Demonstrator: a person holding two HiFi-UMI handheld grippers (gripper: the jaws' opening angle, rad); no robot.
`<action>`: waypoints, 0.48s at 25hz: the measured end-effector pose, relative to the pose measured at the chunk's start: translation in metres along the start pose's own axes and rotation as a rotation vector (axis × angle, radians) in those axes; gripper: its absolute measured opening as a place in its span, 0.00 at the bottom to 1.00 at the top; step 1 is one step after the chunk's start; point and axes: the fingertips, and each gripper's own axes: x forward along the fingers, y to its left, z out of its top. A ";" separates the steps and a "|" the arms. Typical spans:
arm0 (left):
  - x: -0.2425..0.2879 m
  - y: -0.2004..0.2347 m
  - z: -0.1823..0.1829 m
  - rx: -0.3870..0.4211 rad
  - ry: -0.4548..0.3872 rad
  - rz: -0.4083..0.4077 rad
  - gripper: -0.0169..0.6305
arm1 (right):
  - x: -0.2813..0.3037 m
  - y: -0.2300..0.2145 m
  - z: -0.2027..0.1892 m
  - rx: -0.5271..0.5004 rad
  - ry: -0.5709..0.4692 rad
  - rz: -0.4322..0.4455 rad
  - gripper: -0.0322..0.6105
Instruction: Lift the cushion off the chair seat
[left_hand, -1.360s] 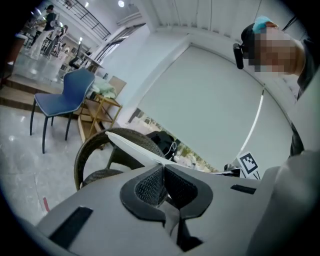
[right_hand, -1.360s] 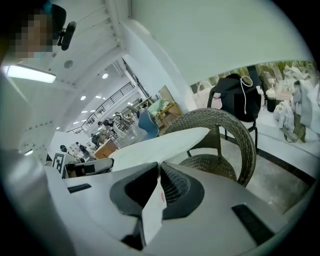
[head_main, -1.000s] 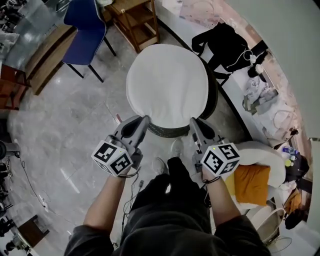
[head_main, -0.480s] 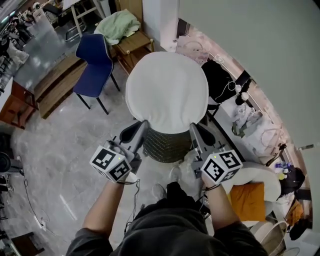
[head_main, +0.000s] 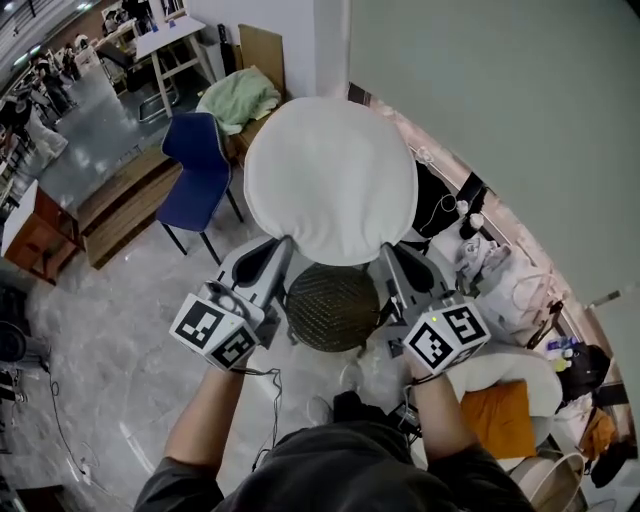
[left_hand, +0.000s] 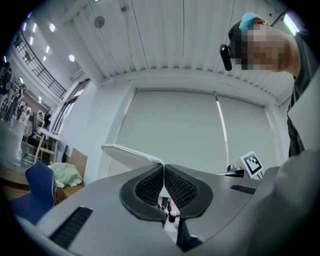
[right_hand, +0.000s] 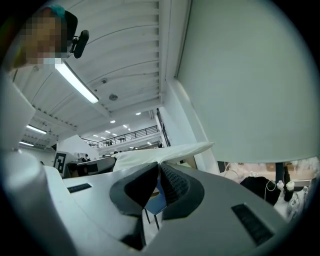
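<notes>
Showed the cushion (head_main: 330, 180) (round, white, thin at the rim) clear of the chair seat (head_main: 332, 305), lying roughly flat, well above that dark woven top and not touching it. Extended forward from the fingers, away from both hands, with only its near edge in any grip; had no long axis to speak of, being round. Pinched that near edge at two points: left gripper (head_main: 283, 242) at the left of the rim, right gripper (head_main: 386, 250) at the right, the jaws of each pressed together on the thin fabric lip. Stood about equally near, neither hand closer than the other, with the seat showing between and below them. Judged the lift as done or nearly so. Called next for carrying the load aside with both grips kept level, since all the weight hung forward of the pinch points; risked droop of the far edge or slip of the lip from the pads. Beyond: a blue chair (head_main: 200, 165) at left, a pale wall (head_main: 500, 100) at right, a glossy grey floor (head_main: 110, 330) below.
</notes>
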 end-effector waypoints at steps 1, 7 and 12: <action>0.000 -0.003 0.008 0.011 -0.010 -0.004 0.05 | -0.002 0.004 0.008 -0.013 -0.012 0.005 0.09; -0.010 -0.022 0.048 0.061 -0.076 -0.029 0.05 | -0.016 0.028 0.044 -0.075 -0.073 0.017 0.09; -0.019 -0.033 0.066 0.081 -0.115 -0.045 0.05 | -0.026 0.042 0.062 -0.107 -0.107 0.020 0.09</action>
